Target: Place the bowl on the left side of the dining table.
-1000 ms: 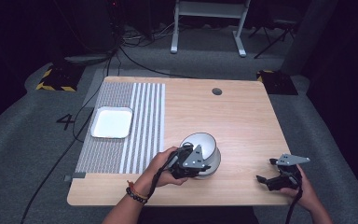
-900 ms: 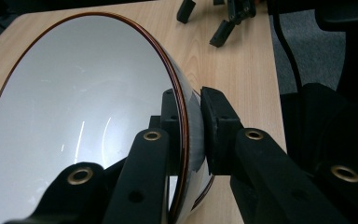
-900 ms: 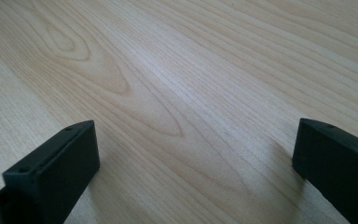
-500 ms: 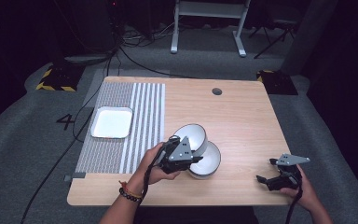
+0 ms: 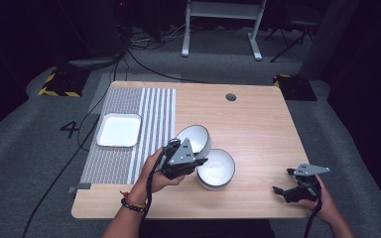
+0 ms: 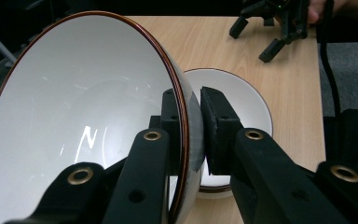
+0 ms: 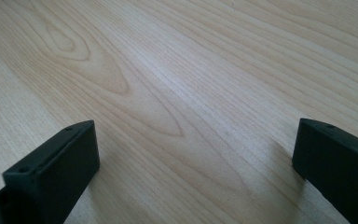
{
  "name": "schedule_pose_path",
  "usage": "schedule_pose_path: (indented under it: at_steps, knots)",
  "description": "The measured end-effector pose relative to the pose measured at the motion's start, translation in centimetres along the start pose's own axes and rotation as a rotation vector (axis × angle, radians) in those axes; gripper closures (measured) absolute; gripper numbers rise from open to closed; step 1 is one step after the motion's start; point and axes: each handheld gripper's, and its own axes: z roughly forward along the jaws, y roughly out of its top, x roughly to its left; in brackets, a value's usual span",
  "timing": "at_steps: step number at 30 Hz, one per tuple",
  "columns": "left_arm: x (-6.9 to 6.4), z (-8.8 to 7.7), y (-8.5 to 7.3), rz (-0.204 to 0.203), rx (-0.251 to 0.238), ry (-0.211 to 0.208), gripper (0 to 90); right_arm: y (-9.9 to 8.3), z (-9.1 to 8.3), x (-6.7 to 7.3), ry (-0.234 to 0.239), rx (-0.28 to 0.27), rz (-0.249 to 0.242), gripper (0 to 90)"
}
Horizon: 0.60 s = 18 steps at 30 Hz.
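A white bowl with a brown rim [image 5: 194,138] is lifted and tilted over the table's middle. My left gripper [image 5: 201,159] is shut on its wall, one pad inside and one outside, as the left gripper view shows on the held bowl [image 6: 74,116] in my left gripper [image 6: 191,126]. A second white bowl [image 5: 218,168] sits upright on the table just right of it, and appears behind the jaws as the lower bowl [image 6: 242,93]. My right gripper [image 5: 284,181] rests near the front right corner, open, with bare wood between its jaws [image 7: 196,158].
A white square tray [image 5: 119,130] lies on a striped mat [image 5: 154,114] at the table's left. A round cable hole [image 5: 230,96] is near the far edge. The wooden table [image 5: 258,129] stands on grey carpet, with cables and a stand's legs behind it.
The left gripper has lifted the upper bowl off the lower one and carried it left and away, tilting it. The lower bowl and the right gripper have stayed put.
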Motion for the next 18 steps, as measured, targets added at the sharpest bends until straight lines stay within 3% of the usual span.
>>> schedule_pose_path:
  at_steps: [7, 18]
  knots:
    - [1.0, -0.9, -0.7, -0.041, -0.019, 0.009, 79.9, 0.0, 0.0, 0.0, 0.000, 0.001, 0.002, 0.6]
    - [2.5, -2.0, -1.6, -0.079, -0.017, 0.089, 80.0, 0.0, 0.0, 0.0, 0.000, 0.001, 0.002, 0.6]
